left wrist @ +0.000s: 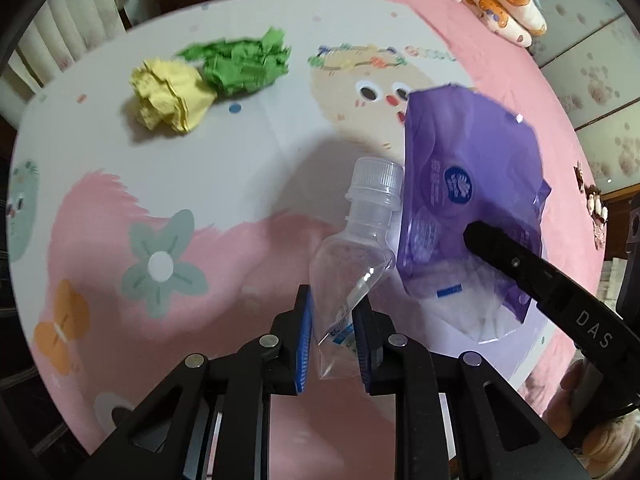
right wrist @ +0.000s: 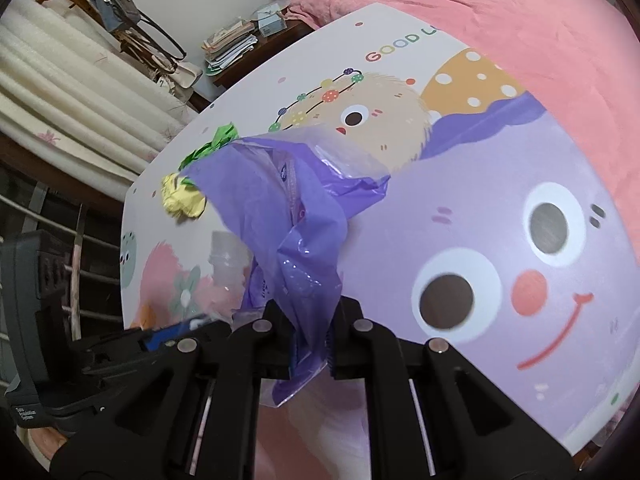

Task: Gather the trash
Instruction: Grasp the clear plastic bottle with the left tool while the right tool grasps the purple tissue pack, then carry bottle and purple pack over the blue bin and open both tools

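Crushed clear bottle (left wrist: 352, 256) is pinched by left claw (left wrist: 333, 338), raised off the bench (left wrist: 248, 152). Purple bag (right wrist: 296, 216) is clamped in right claw (right wrist: 310, 344), hung beside it, probably as receptacle. Paper wads (left wrist: 208, 80) are left on bench.

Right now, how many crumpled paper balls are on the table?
2. A yellow ball lies at the table's far left, and a green ball lies right beside it, touching it. In the right wrist view the purple bag partly covers both, so more could be hidden.
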A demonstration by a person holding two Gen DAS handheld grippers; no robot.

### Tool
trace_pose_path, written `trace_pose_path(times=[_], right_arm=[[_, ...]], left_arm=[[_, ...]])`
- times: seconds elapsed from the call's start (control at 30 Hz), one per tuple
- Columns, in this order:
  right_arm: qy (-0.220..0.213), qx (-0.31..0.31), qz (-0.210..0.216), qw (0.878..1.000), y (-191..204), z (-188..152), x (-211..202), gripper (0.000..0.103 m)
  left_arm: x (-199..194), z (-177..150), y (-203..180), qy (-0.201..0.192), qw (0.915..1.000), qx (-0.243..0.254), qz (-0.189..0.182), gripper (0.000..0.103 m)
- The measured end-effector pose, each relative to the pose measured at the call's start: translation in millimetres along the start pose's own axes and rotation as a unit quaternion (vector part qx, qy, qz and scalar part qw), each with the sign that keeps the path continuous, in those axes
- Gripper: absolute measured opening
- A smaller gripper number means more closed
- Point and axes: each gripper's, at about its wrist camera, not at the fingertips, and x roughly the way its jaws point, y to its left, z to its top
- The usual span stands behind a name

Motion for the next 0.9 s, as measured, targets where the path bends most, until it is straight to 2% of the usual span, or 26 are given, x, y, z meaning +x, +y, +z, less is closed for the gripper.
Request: trace_pose_path(times=[0.17,0.27,0.37,0.5,0.7,0.83,0.9], right_arm=[[-0.004,-0.029,0.012,1.000,-2.3,-19.5,-42.0,0.007],[-0.007,-0.048,0.026,0.998,-10.5,-33.4,-71.2,0.007],[-0.009,-0.072,0.042,0.996,-24.5,-51.8,-101.0,0.007],[0.000,-0.117,0.062,0.991,-51.6,-81.8,-135.4,0.007],[0.024,-0.183,0.092,0.979,-101.6,-135.4,-176.2,0.007],[0.046,-0.210,0.101,0.971,-130.9,-167.1,-192.1,0.007],[0.060,-0.219,0.106,0.968,-144.9,-183.4,-197.7,0.007]], left_arm=[[-35.6,-36.8,-33.4,-0.051,0.9980,0.020,0.030,0.019],[-56.7,-73.6,-45.9,-0.075,0.9957,0.026,0.047,0.019],[-74.3,-107.2,-76.9,-0.108,0.9912,0.025,0.072,0.019],[-91.9,-165.3,-120.3,-0.148,0.9838,-0.001,0.102,0.019],[-93.6,-252.0,-178.1,-0.184,0.9711,-0.049,0.144,0.019],[-87.8,-306.4,-207.2,-0.190,0.9665,-0.078,0.154,0.019],[-82.5,-332.0,-221.7,-0.178,0.9671,-0.082,0.162,0.019]])
